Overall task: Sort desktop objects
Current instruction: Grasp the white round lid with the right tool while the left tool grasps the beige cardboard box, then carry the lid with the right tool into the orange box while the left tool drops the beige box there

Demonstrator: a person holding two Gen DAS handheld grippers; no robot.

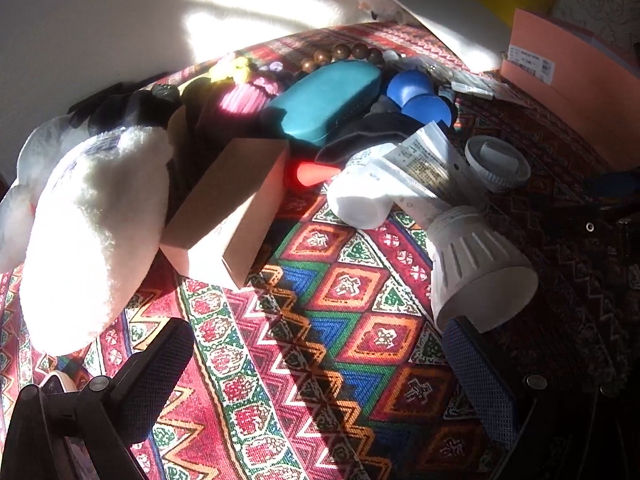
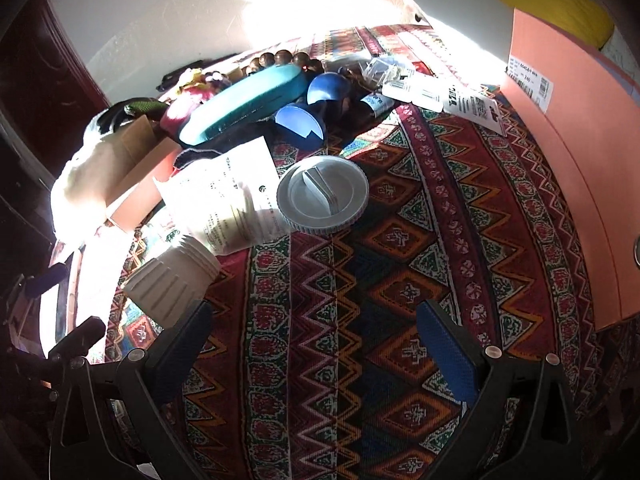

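Observation:
A pile of objects lies on a patterned red tablecloth (image 1: 320, 320). In the left wrist view I see a white plush toy (image 1: 92, 220), a small cardboard box (image 1: 236, 204), a teal glasses case (image 1: 324, 100), two blue cups (image 1: 420, 96), a white tube (image 1: 432, 176) with a large ribbed cap (image 1: 476, 264), and a grey round lid (image 1: 498, 162). My left gripper (image 1: 320, 364) hangs open over bare cloth, empty. In the right wrist view the grey lid (image 2: 322, 194), tube (image 2: 228, 200) and teal case (image 2: 240, 104) lie ahead of my right gripper (image 2: 316, 344), which is open and empty.
An orange cardboard box (image 2: 568, 168) with a barcode label stands along the right side. Wooden beads (image 2: 280, 58), small packets (image 2: 416, 88) and a tag sit at the back. A white wall rises behind; a yellow cushion (image 2: 560, 4) lies at the far right.

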